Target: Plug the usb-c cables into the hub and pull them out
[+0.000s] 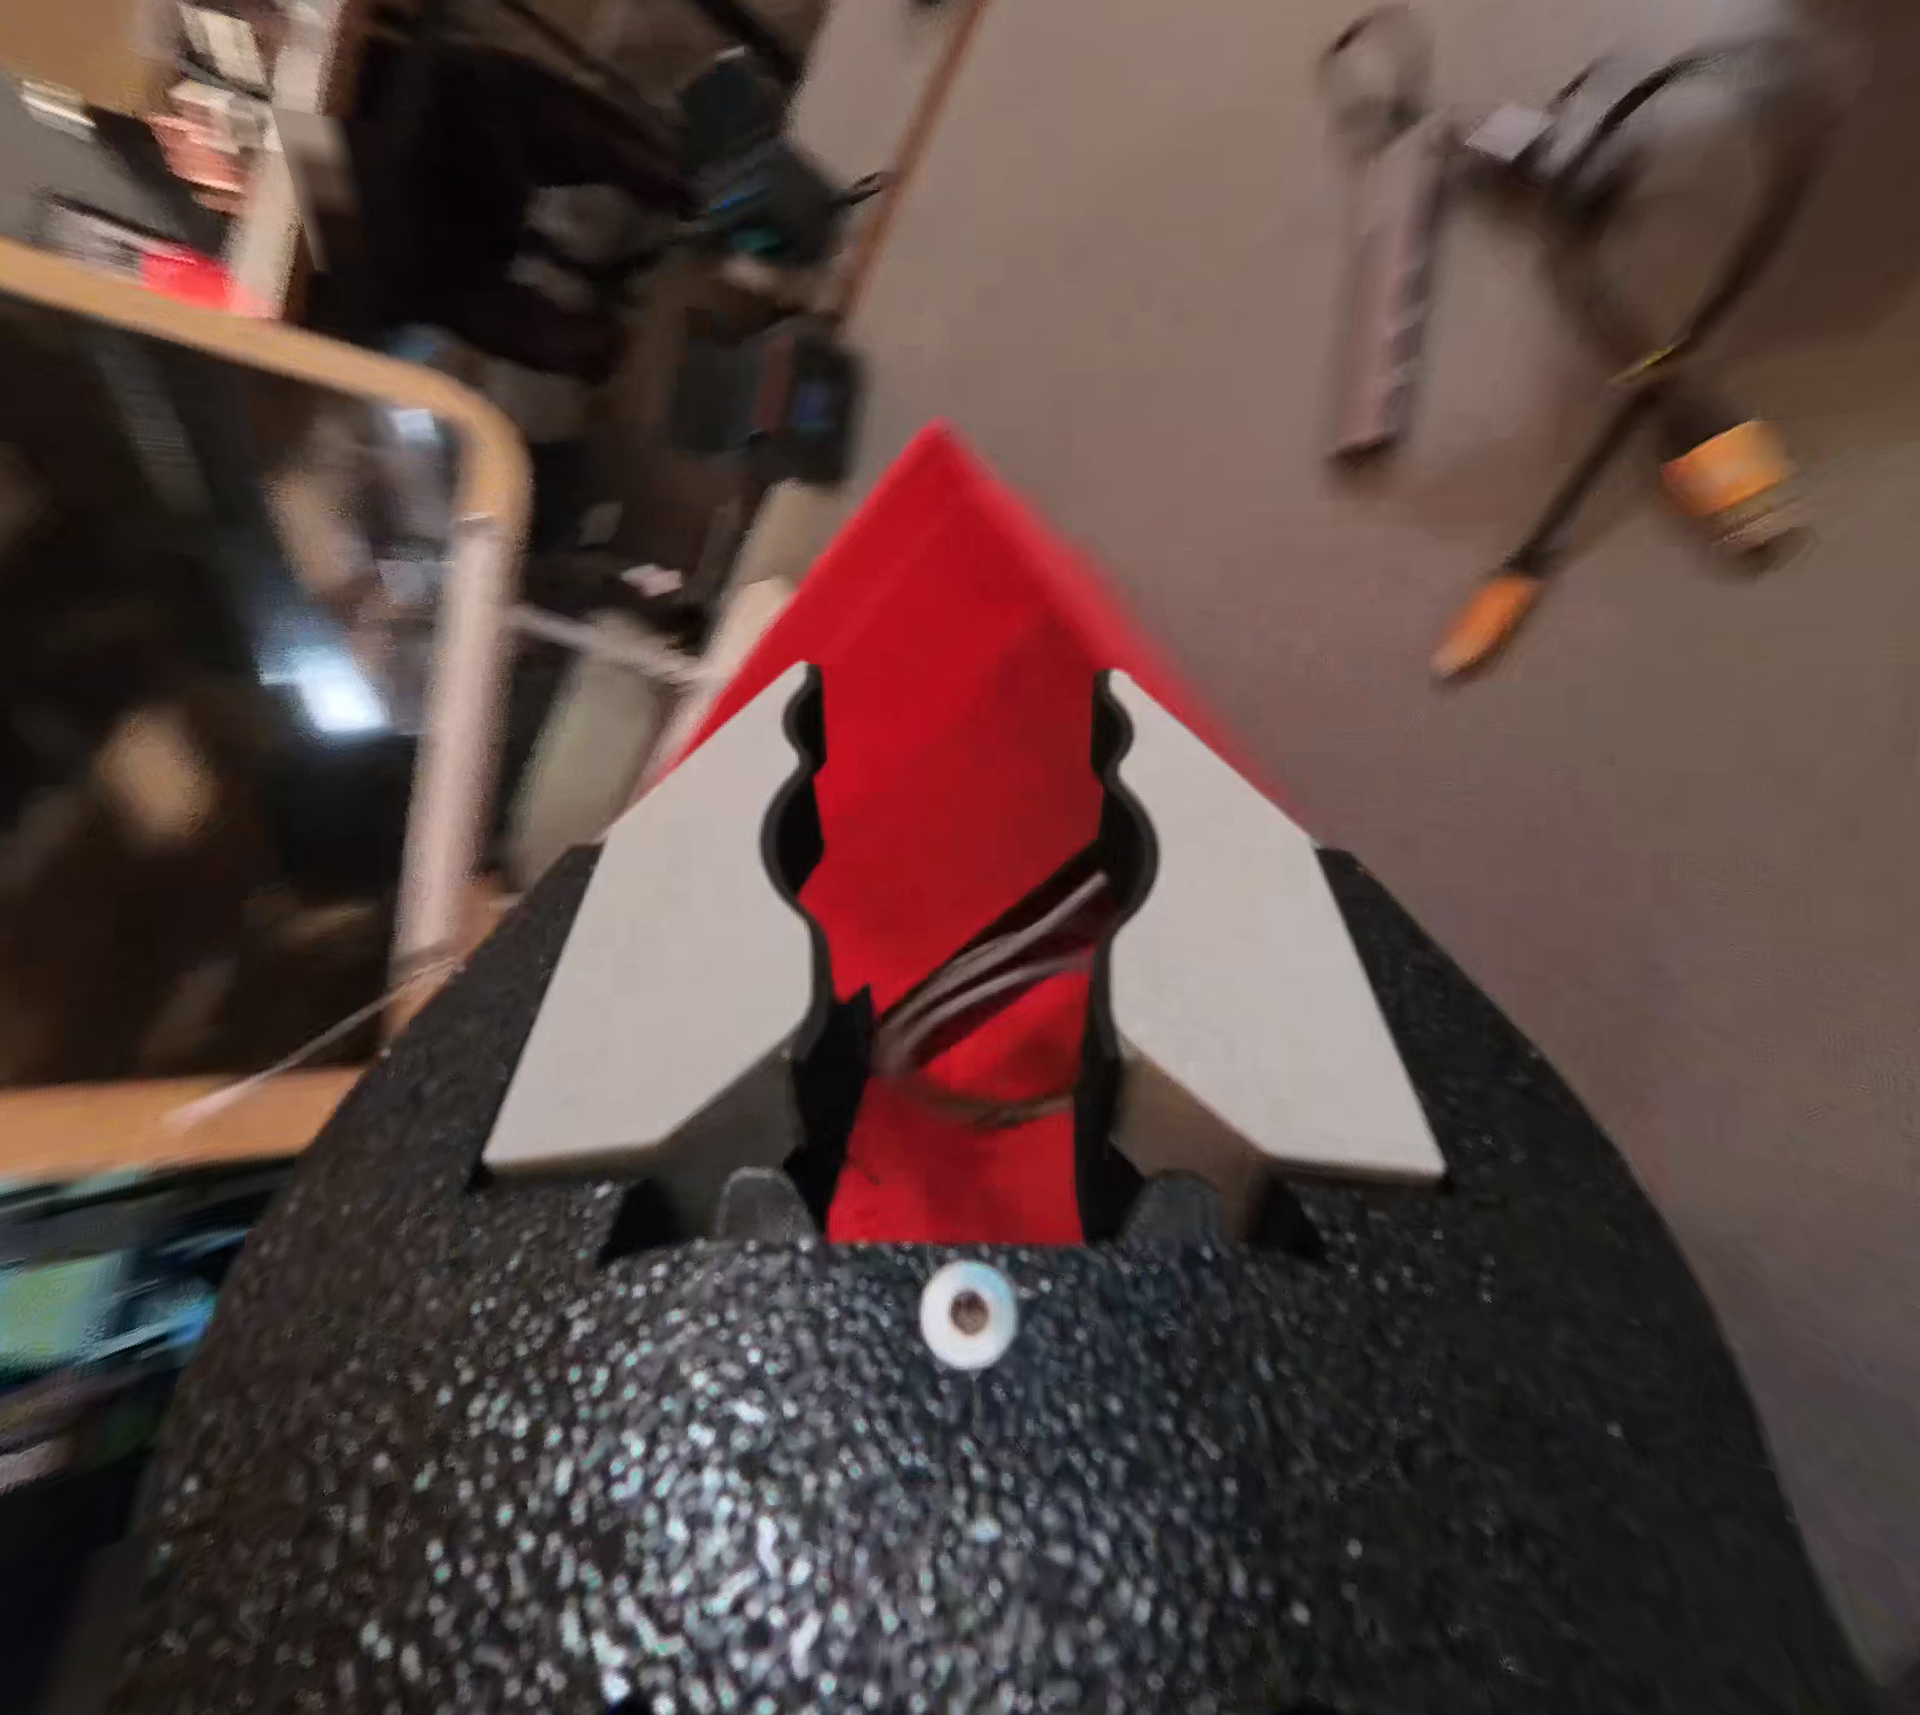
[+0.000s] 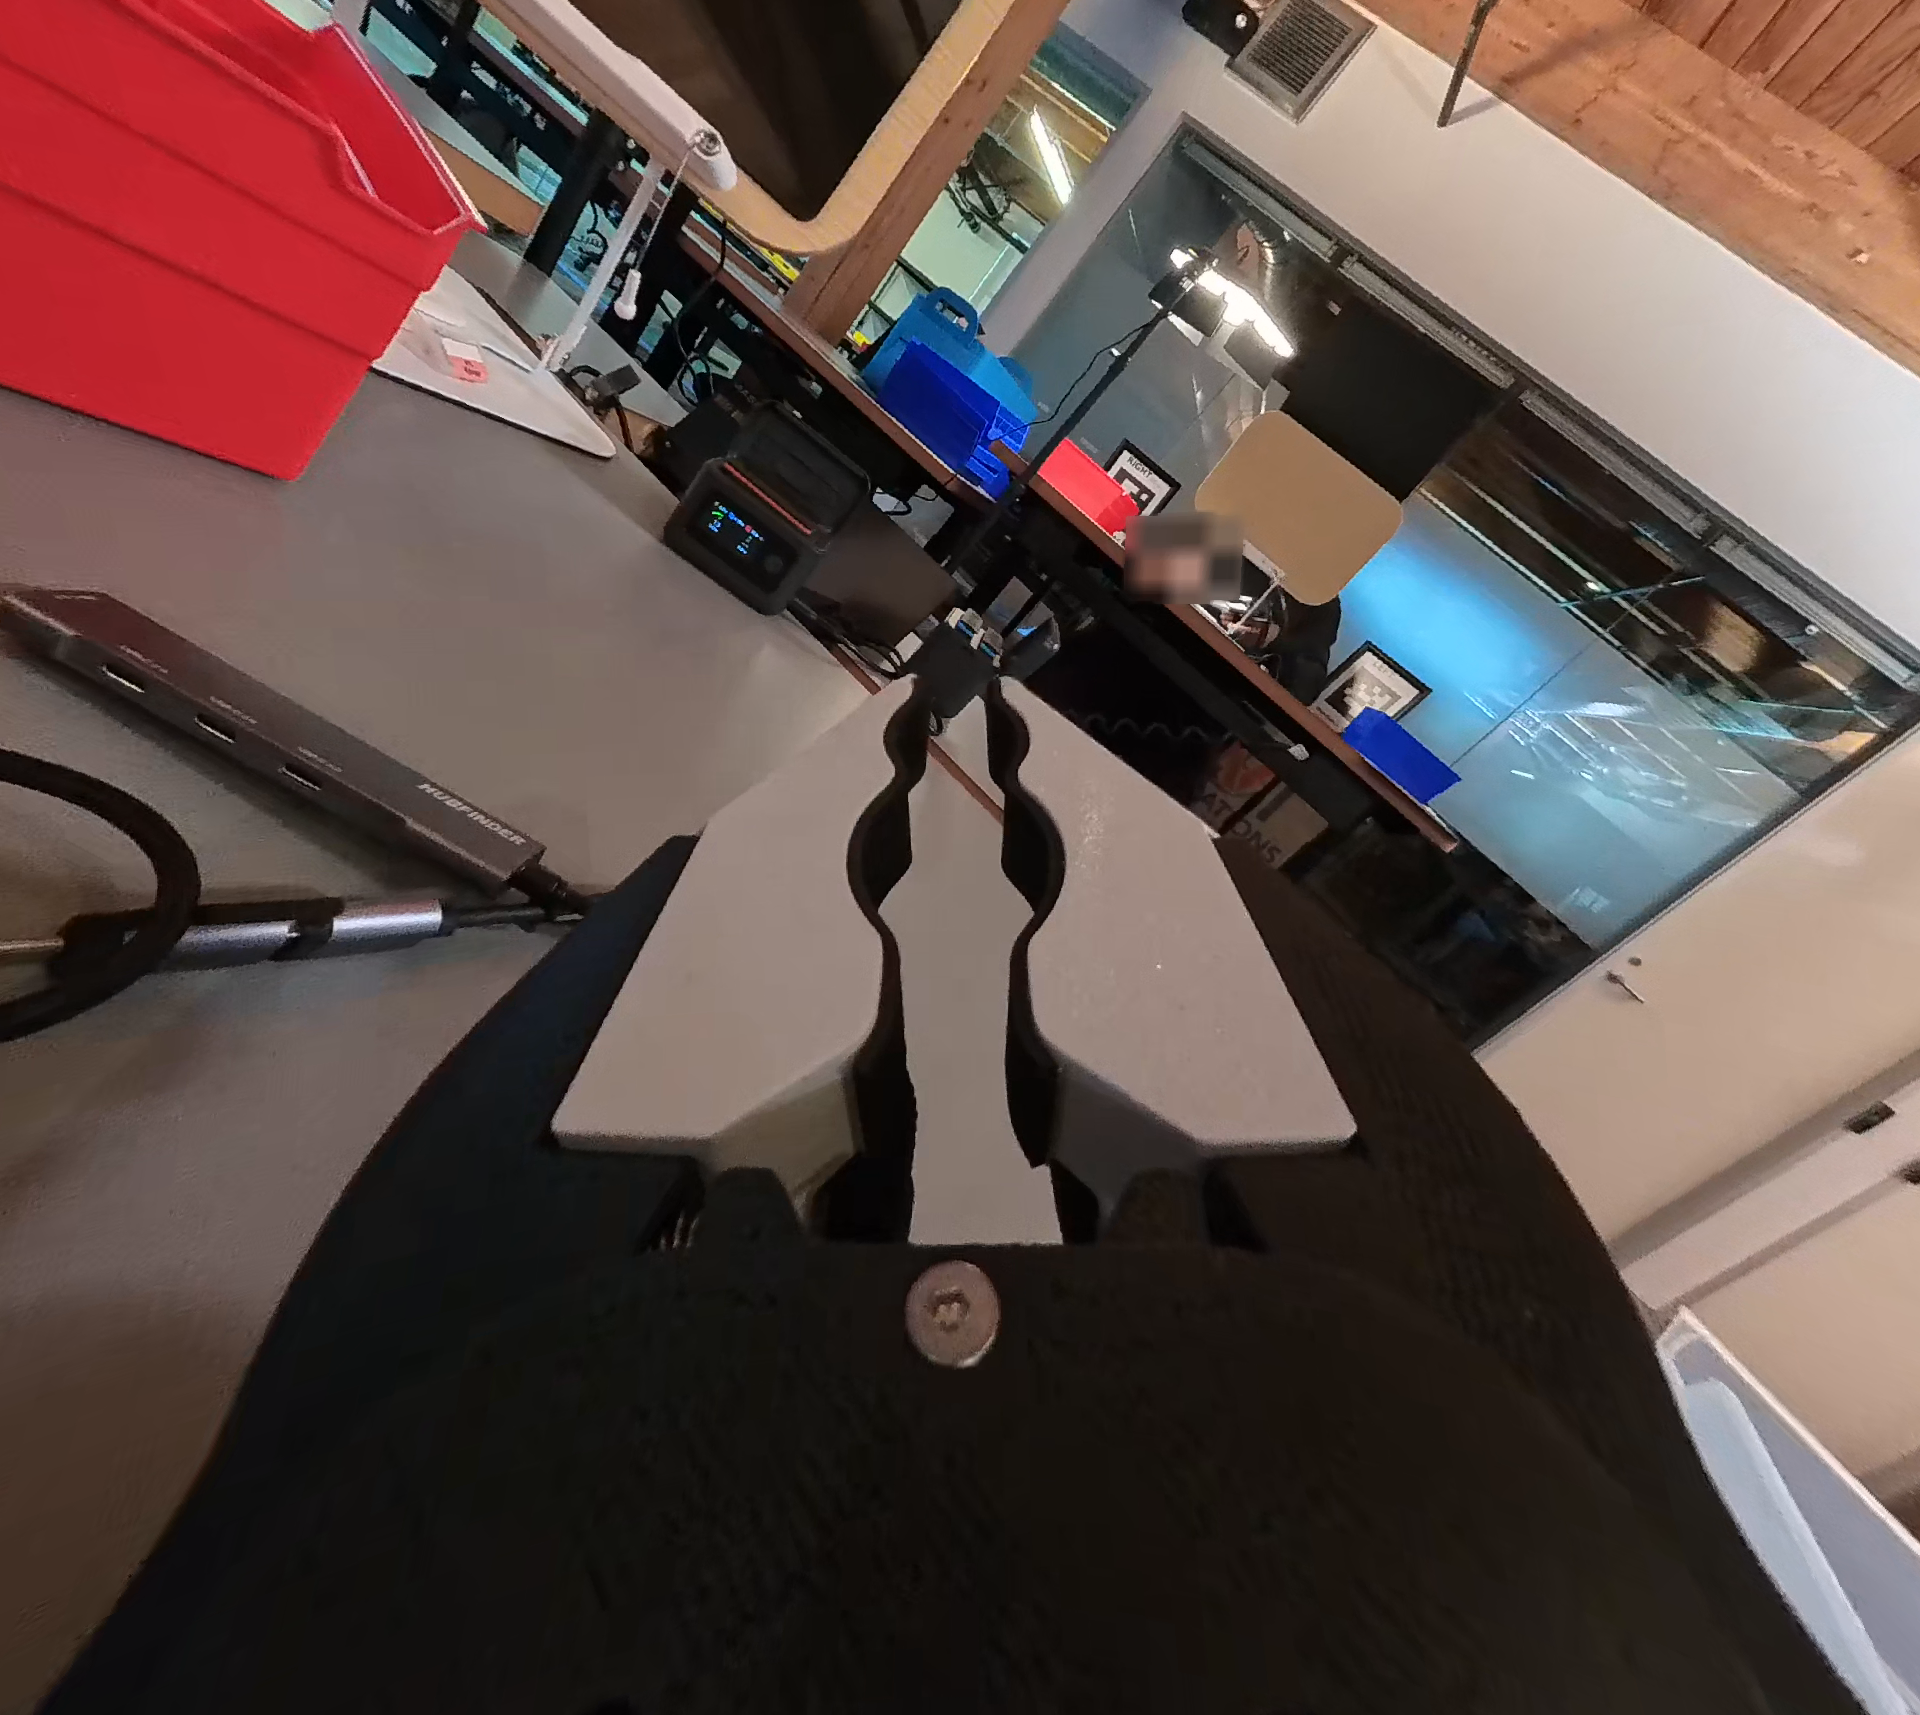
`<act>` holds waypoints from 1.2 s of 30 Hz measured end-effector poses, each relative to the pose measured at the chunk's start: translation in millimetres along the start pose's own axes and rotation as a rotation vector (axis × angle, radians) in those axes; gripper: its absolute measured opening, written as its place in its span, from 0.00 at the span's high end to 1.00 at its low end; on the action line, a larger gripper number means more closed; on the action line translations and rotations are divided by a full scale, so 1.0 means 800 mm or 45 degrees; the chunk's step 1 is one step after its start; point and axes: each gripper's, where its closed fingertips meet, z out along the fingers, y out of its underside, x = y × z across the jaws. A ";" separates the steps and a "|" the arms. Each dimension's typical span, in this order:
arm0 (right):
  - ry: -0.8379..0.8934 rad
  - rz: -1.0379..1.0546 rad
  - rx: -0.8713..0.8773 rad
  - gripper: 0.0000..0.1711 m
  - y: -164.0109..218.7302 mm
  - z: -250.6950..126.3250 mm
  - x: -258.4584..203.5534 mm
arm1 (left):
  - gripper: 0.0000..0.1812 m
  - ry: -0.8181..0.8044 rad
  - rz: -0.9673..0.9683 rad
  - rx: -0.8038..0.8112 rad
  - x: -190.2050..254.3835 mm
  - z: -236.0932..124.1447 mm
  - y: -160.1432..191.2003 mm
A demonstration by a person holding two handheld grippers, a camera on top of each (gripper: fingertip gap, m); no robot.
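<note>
We note a brushed-metal hub (image 2: 281, 756) with a matt sheen, lying on the smooth matt grey table (image 2: 436, 564). The red bin (image 2: 187, 211) is glossy moulded plastic. The left tongs (image 1: 956, 678) carry smooth grey pads in a rough, speckled black body.

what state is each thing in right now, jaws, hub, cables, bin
left gripper: jaws open, over the red bin, holding nothing
right gripper: jaws shut on a small dark connector
hub: flat on the table, side ports in view empty
grey plug: lying beside the hub
red bin: holds coiled cables
</note>
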 end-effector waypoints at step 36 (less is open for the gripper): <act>-0.018 -0.016 0.012 0.95 -0.003 -0.005 0.000 | 0.99 -0.651 0.470 -0.130 -0.067 -0.050 0.039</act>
